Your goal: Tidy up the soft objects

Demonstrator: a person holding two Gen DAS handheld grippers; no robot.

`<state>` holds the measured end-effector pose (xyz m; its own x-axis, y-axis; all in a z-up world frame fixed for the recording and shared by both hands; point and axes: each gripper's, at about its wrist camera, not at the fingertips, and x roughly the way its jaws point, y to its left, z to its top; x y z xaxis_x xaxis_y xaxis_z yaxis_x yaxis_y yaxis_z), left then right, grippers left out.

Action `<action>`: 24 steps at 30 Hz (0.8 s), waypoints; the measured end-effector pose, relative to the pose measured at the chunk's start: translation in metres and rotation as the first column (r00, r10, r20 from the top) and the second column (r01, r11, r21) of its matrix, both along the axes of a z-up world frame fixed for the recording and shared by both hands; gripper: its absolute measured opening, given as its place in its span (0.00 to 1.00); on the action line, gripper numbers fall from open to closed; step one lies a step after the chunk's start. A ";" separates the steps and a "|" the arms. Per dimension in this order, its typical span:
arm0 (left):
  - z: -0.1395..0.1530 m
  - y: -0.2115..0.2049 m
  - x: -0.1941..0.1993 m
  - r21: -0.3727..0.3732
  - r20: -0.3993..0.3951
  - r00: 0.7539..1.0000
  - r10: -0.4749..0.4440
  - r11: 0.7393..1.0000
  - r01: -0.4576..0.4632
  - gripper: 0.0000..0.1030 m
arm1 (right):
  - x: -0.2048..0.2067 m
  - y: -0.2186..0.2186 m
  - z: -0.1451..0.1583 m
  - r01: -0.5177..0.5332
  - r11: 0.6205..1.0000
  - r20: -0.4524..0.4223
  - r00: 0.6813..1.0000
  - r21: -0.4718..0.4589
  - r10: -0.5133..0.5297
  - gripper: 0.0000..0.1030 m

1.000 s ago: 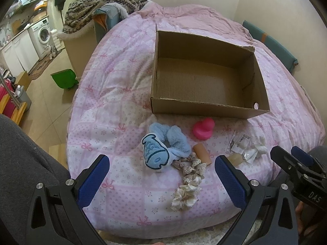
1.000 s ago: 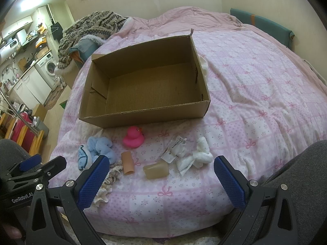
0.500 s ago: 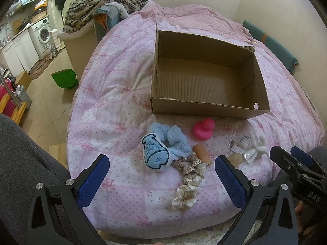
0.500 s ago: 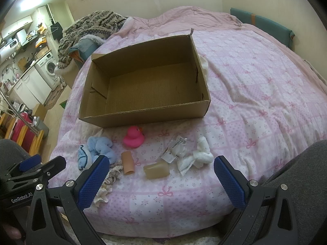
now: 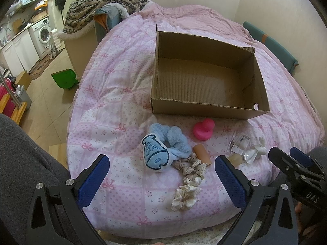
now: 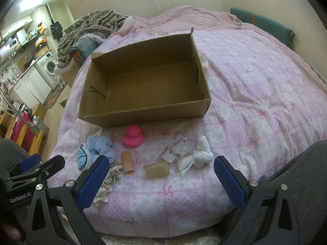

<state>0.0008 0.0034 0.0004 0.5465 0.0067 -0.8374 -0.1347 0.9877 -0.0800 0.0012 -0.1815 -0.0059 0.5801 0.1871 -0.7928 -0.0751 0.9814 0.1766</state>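
Note:
An empty cardboard box [image 5: 206, 106] [image 6: 143, 114] sits open on the pink bed. In front of it lie a blue plush fish toy [image 5: 156, 155] [image 6: 96, 149], a pink rubber duck [image 5: 204, 129] [image 6: 133, 136], a tan tube [image 5: 202, 154] [image 6: 127, 162], lace scrunchies [image 5: 189, 178] [image 6: 108, 180], a beige block [image 6: 157, 169], a plastic packet [image 6: 174, 148] and a white cloth [image 6: 199, 156] [image 5: 258, 146]. My left gripper [image 5: 161, 175] is open and empty above the toys. My right gripper [image 6: 160, 175] is open and empty near the bed's front edge.
The pink quilt [image 6: 255, 94] covers the bed. A patterned blanket [image 5: 106, 2] is heaped at the far left. A green bin [image 5: 64, 78] stands on the floor beside the bed. A washing machine [image 5: 44, 33] is further off.

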 end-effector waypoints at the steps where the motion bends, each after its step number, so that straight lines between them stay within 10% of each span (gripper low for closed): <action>1: 0.000 0.000 0.000 0.000 0.000 1.000 0.000 1.000 0.000 1.00 | 0.000 0.000 0.000 -0.001 1.000 0.001 1.000 0.000 0.001 1.00; 24: -0.001 0.000 0.000 0.000 -0.004 1.000 -0.004 1.000 0.004 1.00 | 0.000 0.001 -0.001 -0.001 1.000 0.003 1.000 -0.002 0.001 1.00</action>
